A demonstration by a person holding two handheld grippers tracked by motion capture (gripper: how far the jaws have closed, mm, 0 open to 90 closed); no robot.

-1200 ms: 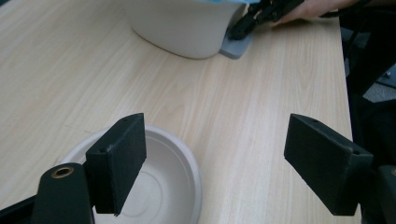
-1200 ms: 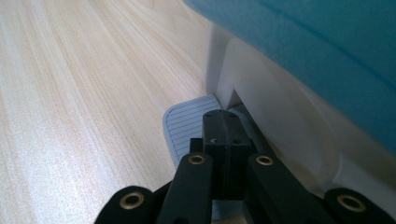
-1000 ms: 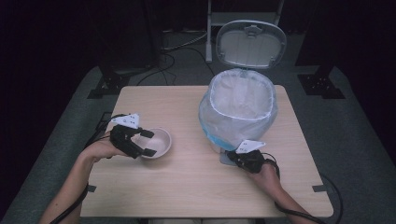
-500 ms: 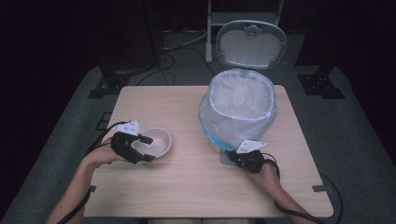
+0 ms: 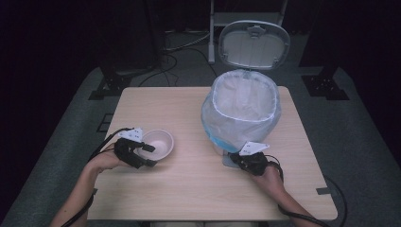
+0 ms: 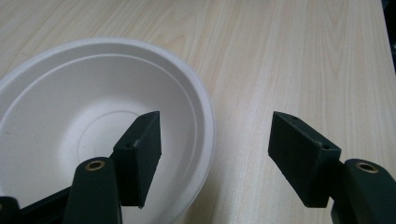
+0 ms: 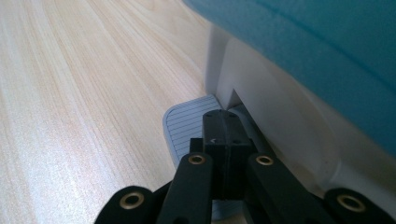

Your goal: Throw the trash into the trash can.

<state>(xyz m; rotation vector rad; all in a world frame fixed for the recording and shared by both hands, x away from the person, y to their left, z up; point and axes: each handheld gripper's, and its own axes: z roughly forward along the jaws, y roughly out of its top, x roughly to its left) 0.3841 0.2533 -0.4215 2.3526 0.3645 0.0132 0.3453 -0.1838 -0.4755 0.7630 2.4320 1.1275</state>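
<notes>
The left gripper [image 5: 150,155] is positioned astride the near rim of the white bowl [image 5: 158,143]. One jaw is placed inside the bowl and one outside; the jaws have just been closing, but the rim is not yet pinched. The bowl is set on the table [image 5: 189,189], left of the bin [image 5: 242,111]. The right gripper [image 5: 236,160] is clenched, with nothing held, and is rested on the bin's pedal [image 7: 184,123].

Both handheld units are built in matte black. Left gripper [image 5: 150,155]: blocky rectangular fingers [image 6: 140,156], small holes in the pad edges, brass-coloured rivets at the linkage pivots. Right gripper [image 5: 235,161]: same black linkage and brass rivets. A pale three-cornered plate is mounted on each; black cables are trailed rearward. Forearms are left bare.
</notes>
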